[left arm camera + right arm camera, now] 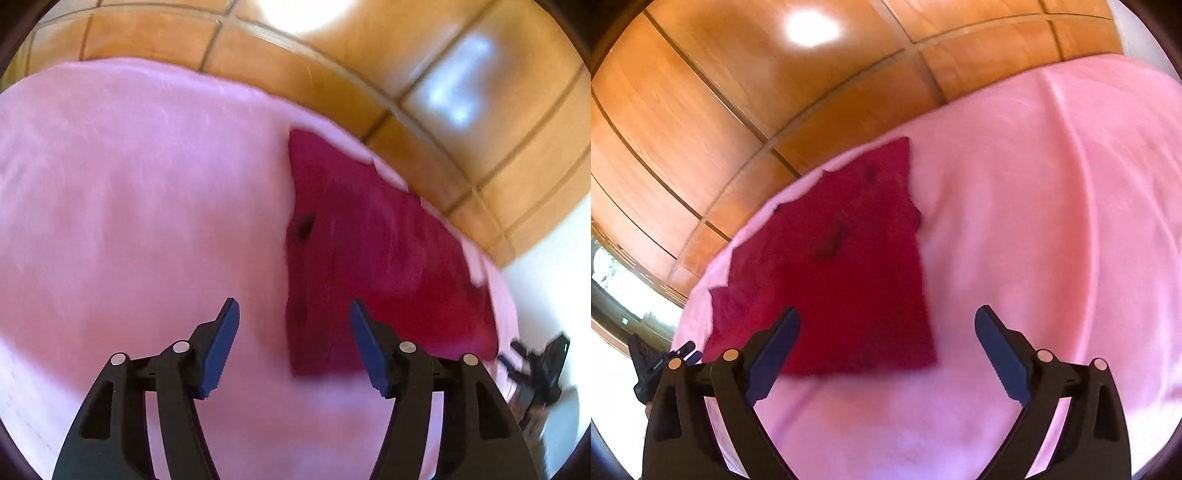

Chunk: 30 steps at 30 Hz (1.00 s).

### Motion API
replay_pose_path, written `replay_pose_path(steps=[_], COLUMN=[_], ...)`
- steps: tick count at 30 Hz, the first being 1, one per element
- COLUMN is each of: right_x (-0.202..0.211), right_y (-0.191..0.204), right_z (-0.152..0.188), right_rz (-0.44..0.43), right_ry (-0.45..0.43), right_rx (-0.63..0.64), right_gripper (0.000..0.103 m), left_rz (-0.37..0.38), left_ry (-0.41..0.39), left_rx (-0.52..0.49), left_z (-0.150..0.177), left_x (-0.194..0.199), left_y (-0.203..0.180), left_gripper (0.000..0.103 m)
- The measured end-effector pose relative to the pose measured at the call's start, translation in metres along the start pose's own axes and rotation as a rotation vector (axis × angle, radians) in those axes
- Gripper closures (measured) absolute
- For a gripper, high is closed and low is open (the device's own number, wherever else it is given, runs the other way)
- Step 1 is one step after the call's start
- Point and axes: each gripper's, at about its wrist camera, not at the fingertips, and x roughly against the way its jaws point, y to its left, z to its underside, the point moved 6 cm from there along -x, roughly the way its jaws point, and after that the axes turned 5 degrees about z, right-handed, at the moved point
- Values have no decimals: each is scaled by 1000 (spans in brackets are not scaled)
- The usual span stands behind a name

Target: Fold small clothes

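Folding looks to be at an early or between-folds stage: the dark crimson small cloth garment [369, 258] lies flat on the pale pink fleecy bed cover [129, 184], close to the cover's far edge, with neither claw touching it. The left claw [294, 343] hangs above the garment's near left edge, its blue pads spread apart and empty; the right claw [887, 350] hangs over the garment's near right corner, likewise spread wide and holding nothing. Judging by that, the next move calls for each claw to drop onto a near corner, pinch only the top layer, and carry it across. Beyond the cover stands an orange-brown panelled wooden wardrobe [738, 92], well apart. Nothing lies between claws and garment; motion blur hides seams and sleeves.
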Motion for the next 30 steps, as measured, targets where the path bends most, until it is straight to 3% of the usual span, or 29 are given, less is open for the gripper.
replay_pose_path(steps=[4,6,7,10,14,18,21,24,25,26,28,30], right_x=[-23,-31,-35,-22,8,26,35,35,34,34,35,39], right_y=[9,13,15,23,27,20,5,-2,-2,-1,0,4], right_z=[11,9,7,8,11,41,70,82,82,79,71,62], right_rz=[42,41,50,34,-17,6,15,24,25,28,48,65], right_ry=[37,31,31,30,8,56,105,131,134,131,116,78], right_rx=[55,56,53,68,120,182,170,144,142,139,140,145], right_gripper=[42,59,66,80,83,84,84,84,83,81,56,40], left_rz=[-9,-3,-4,-53,-33,-32,-64,-164,-201,-221,-268,-305], left_ry=[24,22,42,41,34,59,75,55,31,15,-31,-72], left_rx=[-27,-33,-41,-88,-124,-142,-161,-176,-199,-210,-226,-262], left_z=[17,13,13,12,22,50,77,91,91,90,85,77], left_x=[-15,-22,-26,-29,-6,16,33,48,53,56,62,65], left_y=[-9,-15,-18,-24,-23,-22,-29,-37,-43,-46,-51,-57], left_gripper=[42,57,76,91,93,93,93,89,77,58,43,43])
